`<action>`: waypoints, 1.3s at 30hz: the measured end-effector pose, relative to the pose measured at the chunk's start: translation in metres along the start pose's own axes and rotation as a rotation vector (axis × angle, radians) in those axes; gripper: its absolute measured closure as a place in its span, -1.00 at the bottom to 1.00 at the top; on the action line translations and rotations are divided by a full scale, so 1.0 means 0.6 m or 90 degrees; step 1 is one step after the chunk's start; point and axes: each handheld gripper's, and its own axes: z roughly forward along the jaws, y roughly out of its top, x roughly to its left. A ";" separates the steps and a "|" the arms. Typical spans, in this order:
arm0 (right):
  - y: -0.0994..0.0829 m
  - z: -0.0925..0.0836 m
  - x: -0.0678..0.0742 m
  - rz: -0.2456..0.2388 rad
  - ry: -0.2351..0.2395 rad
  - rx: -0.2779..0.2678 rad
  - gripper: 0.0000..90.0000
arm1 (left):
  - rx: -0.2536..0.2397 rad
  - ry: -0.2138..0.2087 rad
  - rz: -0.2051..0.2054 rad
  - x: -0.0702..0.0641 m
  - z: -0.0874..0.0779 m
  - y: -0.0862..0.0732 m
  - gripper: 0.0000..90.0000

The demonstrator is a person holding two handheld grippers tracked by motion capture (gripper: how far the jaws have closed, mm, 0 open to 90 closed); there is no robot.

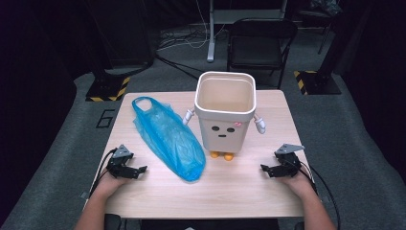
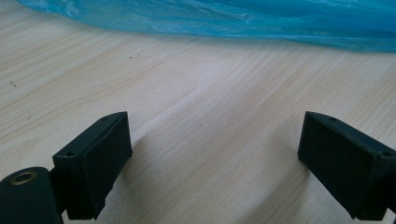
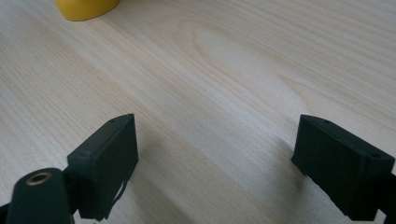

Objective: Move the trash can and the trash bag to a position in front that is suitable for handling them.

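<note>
One crinkled, translucent blue plastic bag [image 1: 168, 138] is laid flat left of centre on the pale wood-grain surface [image 1: 239, 187], just beside one glossy white square bin [image 1: 225, 111] with a printed face and two orange feet. Two black tongs, the left tongs [image 1: 139, 170] and the right tongs [image 1: 266, 169], are held wide open and empty near the front edge. Grey carpet and one black chair [image 1: 261, 43] are seen beyond.

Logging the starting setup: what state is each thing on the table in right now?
Bin: upright, open-topped, empty as far as visible.
Blue bag: lying flat and crumpled on the table, left of the bin, not held.
Left gripper: open, resting on the table, holding nothing.
Right gripper: open, resting on the table, holding nothing.
</note>
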 end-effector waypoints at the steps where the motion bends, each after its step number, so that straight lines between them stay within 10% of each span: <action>1: 0.000 0.000 0.000 0.000 0.000 0.000 -0.72 | 0.005 0.003 -0.004 -0.001 0.000 0.001 -0.79; 13: 0.000 0.000 0.001 -0.003 0.001 0.000 -0.73 | -0.013 -0.055 0.024 -0.050 -0.019 0.034 -0.50; 26: 0.000 0.001 0.005 -0.004 0.003 0.002 -0.75 | -0.054 -0.093 0.010 -0.121 -0.007 0.088 -0.61; 39: 0.000 0.000 0.005 -0.006 0.004 0.002 -0.75 | -0.008 -0.058 0.013 -0.159 0.045 0.122 -0.53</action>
